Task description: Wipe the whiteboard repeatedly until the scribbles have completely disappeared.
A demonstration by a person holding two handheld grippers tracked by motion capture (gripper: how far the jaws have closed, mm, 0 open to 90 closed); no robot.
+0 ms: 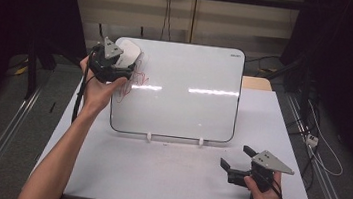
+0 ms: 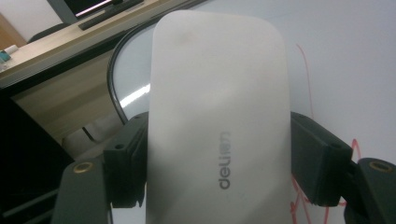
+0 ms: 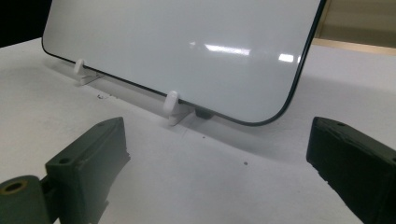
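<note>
Left gripper view shows "deli" print on white eraser [image 2: 217, 121], clamped in left hand-held gripper [image 2: 219, 163] against whiteboard [image 1: 185, 90] top-left corner, over red scribble [image 1: 133, 82]. Right hand-held gripper [image 1: 234, 158] released, near surface [image 1: 155, 177] front-right corner.

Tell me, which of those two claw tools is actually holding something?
The left gripper, up at the whiteboard's top-left corner: its jaws clamp a white eraser. The right gripper hangs open over the table.

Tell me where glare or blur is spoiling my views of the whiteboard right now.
High view: a bright streak of glare crosses the whiteboard at mid height, the room around is dark. Left gripper view: the eraser is close and soft, the red scribbles beside it blurred. Right gripper view: two glare patches on the board, the near jaws out of focus.
</note>
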